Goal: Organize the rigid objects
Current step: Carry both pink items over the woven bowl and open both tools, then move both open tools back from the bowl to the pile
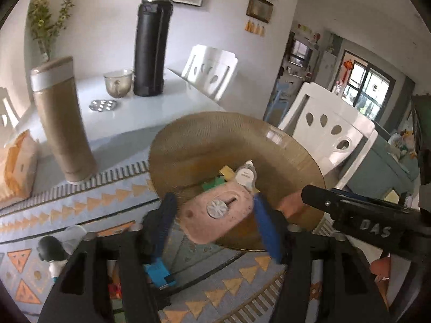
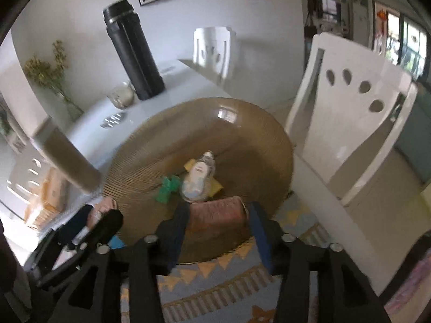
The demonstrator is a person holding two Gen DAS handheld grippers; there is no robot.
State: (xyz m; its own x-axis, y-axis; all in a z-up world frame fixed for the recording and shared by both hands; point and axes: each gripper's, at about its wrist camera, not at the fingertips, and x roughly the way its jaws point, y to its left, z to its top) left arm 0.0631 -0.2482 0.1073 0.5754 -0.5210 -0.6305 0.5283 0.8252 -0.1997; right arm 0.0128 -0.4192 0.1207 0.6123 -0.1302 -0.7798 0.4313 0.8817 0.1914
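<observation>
A brown ribbed plate (image 1: 204, 140) (image 2: 242, 134) lies on the patterned table runner. On it lie a small clear bottle (image 1: 245, 175) (image 2: 199, 177), a green piece (image 1: 212, 183) (image 2: 167, 185) and a yellow piece (image 1: 227, 171) (image 2: 191, 163). My left gripper (image 1: 214, 211) is shut on a pink flat case with a white disc (image 1: 218, 212), held over the plate's near edge. My right gripper (image 2: 216, 215) is shut on a pink-brown block (image 2: 215, 212) at the plate's near edge; its arm shows in the left wrist view (image 1: 377, 220).
A tan tumbler (image 1: 63, 123), a black flask (image 1: 152, 45) (image 2: 134, 53), a glass cup (image 1: 118, 83) and a small blister tray (image 1: 103, 105) stand behind. White chairs (image 2: 358, 123) (image 1: 210, 67) flank the table. Small toys (image 1: 159, 271) lie near the left gripper.
</observation>
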